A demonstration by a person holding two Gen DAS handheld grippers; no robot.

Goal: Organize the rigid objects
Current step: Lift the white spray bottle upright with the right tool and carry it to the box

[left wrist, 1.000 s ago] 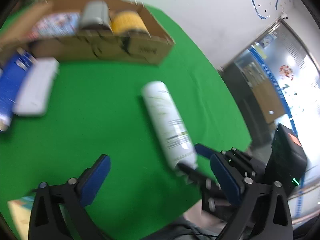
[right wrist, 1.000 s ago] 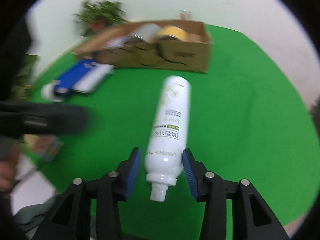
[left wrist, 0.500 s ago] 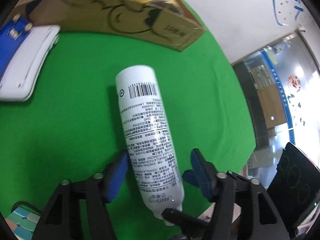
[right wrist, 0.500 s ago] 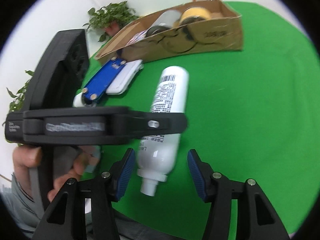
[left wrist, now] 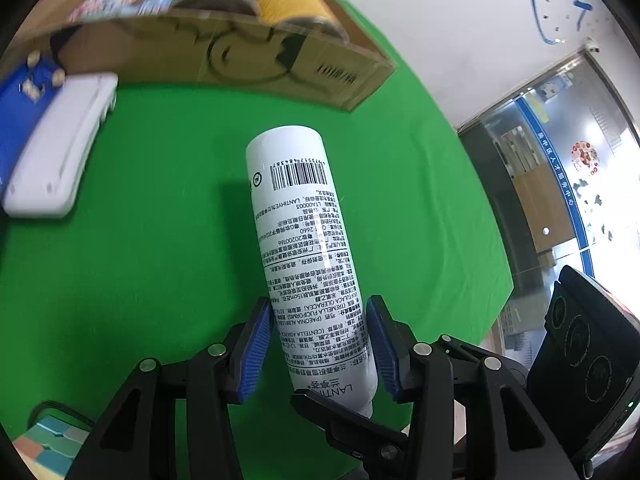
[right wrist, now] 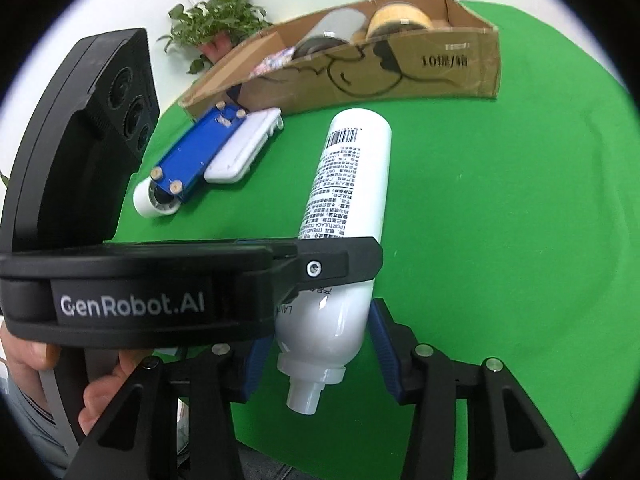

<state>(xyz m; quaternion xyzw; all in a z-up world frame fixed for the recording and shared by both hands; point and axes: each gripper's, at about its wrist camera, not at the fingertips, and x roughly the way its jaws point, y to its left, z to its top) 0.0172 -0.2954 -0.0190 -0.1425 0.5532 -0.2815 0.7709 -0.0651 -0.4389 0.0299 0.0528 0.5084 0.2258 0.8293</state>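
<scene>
Both our grippers are now closing around the white bottle (left wrist: 304,248), left gripper (left wrist: 318,344) having swung over it.
We are losing the right gripper (right wrist: 316,356) partly behind the left; pad contact is unclear.

In the right wrist view, the white bottle's (right wrist: 348,184) midsection is hidden behind the left tool's (right wrist: 320,268) black arm. The cardboard box's (left wrist: 224,48) contents are blurred. A pastel cube (left wrist: 44,448) is cut off at the frame edge.
</scene>
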